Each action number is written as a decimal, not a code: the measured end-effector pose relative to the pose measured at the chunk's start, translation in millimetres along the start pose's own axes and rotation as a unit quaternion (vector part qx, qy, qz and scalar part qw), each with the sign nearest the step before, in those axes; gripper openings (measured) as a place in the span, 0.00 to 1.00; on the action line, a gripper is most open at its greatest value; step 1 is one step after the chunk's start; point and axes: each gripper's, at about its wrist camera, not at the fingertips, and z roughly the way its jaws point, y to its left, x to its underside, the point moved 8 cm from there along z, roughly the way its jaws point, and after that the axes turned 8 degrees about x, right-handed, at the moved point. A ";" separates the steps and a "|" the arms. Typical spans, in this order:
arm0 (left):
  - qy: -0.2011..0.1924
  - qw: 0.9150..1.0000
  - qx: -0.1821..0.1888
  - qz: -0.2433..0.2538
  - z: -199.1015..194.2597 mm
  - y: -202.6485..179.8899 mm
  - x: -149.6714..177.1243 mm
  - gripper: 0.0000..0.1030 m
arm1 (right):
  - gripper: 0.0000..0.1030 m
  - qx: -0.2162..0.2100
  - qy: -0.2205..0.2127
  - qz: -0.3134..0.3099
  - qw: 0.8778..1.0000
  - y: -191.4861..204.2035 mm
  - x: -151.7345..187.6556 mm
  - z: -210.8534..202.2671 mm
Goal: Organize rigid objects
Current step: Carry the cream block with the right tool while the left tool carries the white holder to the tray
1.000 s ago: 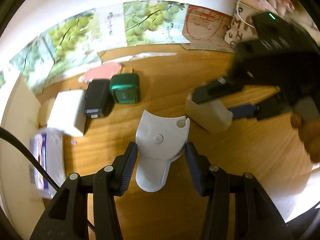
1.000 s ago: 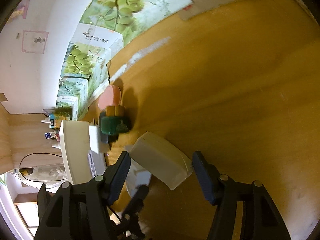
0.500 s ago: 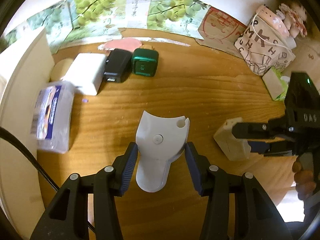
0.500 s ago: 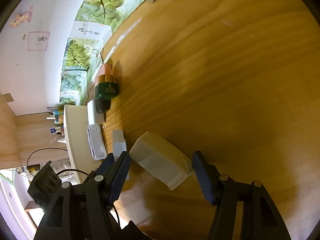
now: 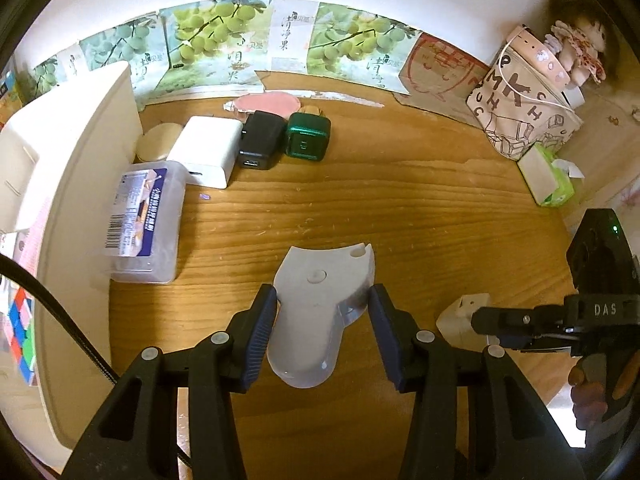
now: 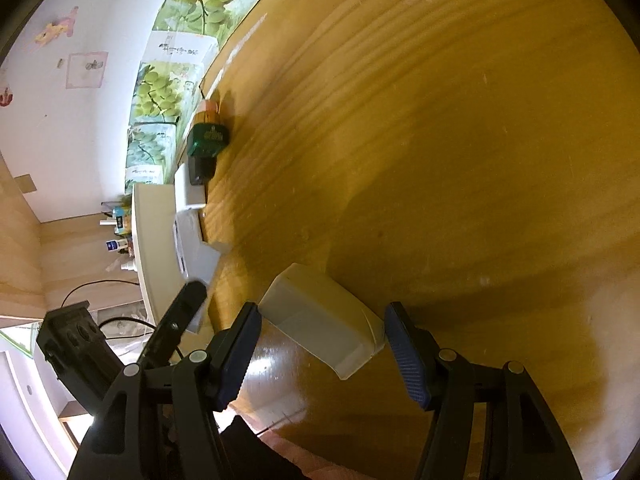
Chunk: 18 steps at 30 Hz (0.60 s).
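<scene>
Grey plastic holder [image 5: 320, 312], flat with a notched far edge, is gripped between the jaws of the left gripper [image 5: 322, 330], which are closed against its sides above the wooden tabletop [image 5: 400, 208]. A pale rectangular block [image 6: 324, 320] is clamped between the jaws of the right gripper [image 6: 322, 350], tilted, near the tabletop's front edge. Along the back, a white adapter [image 5: 204, 150], a black charger [image 5: 260, 140] and a green cube [image 5: 308, 136] are lined up side by side. A clear plastic box [image 5: 146, 220] is seen at the left.
</scene>
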 end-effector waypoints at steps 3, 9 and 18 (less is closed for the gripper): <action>0.000 1.000 0.002 0.005 -6.6 -0.2 -1.0 0.49 | 0.63 -0.006 -0.002 0.000 1.000 -0.2 7.7 -1.4; -0.016 0.999 0.003 0.030 -30.0 -2.8 -6.1 0.49 | 0.63 -0.012 -0.013 -0.001 1.000 0.0 20.1 -6.1; -0.027 0.998 0.020 0.055 -70.1 -1.7 -9.8 0.49 | 0.63 -0.007 -0.032 -0.009 0.999 12.1 36.4 -6.4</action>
